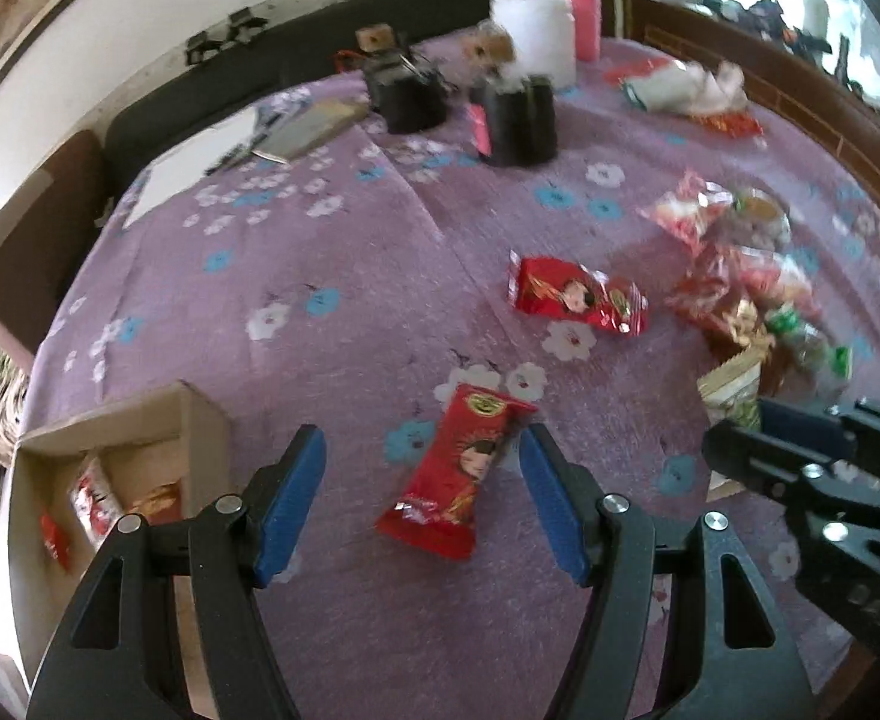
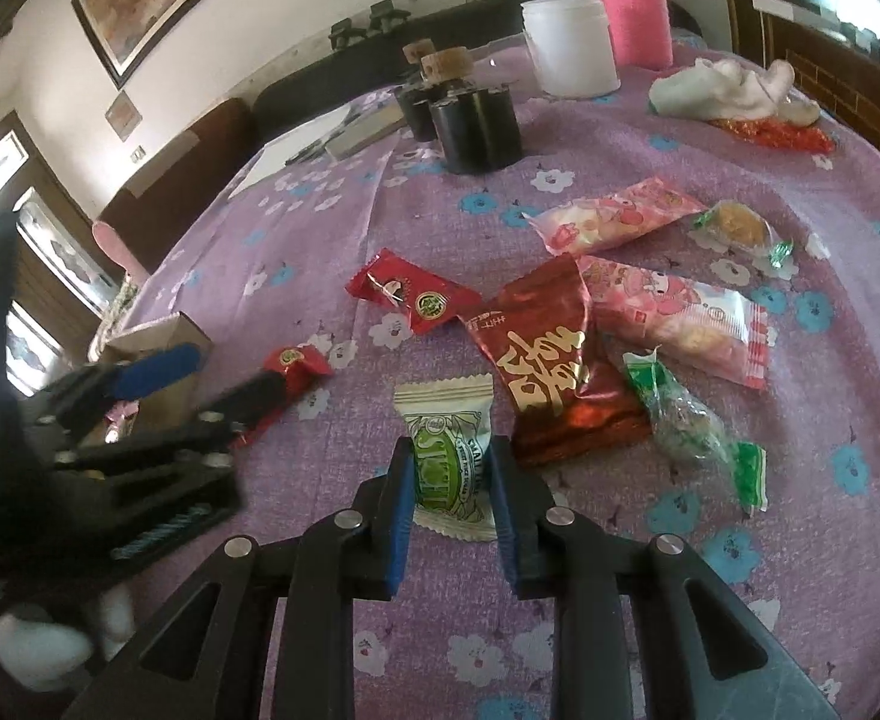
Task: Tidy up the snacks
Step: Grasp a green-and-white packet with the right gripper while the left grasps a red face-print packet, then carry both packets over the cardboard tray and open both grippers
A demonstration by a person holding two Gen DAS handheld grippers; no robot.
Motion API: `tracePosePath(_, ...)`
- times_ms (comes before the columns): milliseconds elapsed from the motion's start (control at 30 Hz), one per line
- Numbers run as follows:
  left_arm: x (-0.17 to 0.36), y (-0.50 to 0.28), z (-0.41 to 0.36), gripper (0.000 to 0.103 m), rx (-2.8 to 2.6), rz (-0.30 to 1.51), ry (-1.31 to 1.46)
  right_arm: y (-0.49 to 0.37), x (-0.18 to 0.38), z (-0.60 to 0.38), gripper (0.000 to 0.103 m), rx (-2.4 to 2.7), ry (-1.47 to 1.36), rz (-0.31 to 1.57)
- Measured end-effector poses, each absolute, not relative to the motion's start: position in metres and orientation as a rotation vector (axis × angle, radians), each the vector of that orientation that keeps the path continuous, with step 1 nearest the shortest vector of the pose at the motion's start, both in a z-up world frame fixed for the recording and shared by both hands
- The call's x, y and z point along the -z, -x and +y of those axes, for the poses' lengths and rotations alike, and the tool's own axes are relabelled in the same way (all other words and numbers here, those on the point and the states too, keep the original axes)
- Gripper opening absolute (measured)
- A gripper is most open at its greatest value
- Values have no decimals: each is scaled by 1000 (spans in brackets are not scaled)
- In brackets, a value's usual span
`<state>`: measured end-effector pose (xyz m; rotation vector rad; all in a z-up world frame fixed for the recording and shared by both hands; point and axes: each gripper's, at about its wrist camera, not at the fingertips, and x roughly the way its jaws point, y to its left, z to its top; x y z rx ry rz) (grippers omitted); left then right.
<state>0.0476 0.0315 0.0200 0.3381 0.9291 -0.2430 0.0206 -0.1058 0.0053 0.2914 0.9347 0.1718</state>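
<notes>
My left gripper is open, its blue pads on either side of a red snack packet lying on the purple flowered tablecloth. A second red packet lies beyond it. My right gripper is closed on a green and white candy packet. In the right wrist view a dark red packet, two pink packets and green-wrapped sweets lie ahead. A cardboard box holding several red packets sits to the left of my left gripper.
At the back of the table stand black holders, a white tub, a pink bottle and a white cloth. Papers lie at the back left. The table edge curves on the left and right.
</notes>
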Motion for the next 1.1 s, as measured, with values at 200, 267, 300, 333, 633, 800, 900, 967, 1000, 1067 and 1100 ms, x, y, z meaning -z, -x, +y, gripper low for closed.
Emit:
tracePosePath(200, -18, -46, 27, 40, 265, 932, -339, -20, -5, -107, 26, -176, -308, 937)
tracePosePath(267, -18, -46, 29, 17, 258, 945, -323, -20, -5, -107, 25, -176, -311, 936)
tracePosePath(300, -20, -45, 30, 17, 250, 939, -313, -20, -5, -107, 25, -175, -312, 935)
tracePosePath(333, -21, -44, 32, 17, 248, 933, -301, -20, -5, -107, 25, -174, -309, 933)
tracePosePath(633, -63, -5, 71, 17, 300, 886, -71, -18, -4, -109, 25, -216, -359, 929)
tracePosePath(800, -84, 28, 112, 17, 284, 841, 13, -19, -3, -112, 25, -251, -404, 930)
tracePosePath(900, -91, 45, 151, 17, 207, 812, 44, -18, -2, -110, 25, -263, -411, 931)
tracePosePath(967, -90, 50, 180, 17, 144, 810, 67, -16, -4, -108, 25, -262, -397, 922)
tracePosePath(1000, -88, 52, 194, 17, 116, 814, 80, -15, -6, -106, 25, -257, -385, 913)
tracePosePath(1067, -84, 56, 220, 17, 59, 828, 100, -12, -12, -103, 25, -239, -358, 892)
tracePosePath(1100, -80, 58, 235, 17, 30, 840, 107, -10, -16, -100, 25, -238, -349, 883)
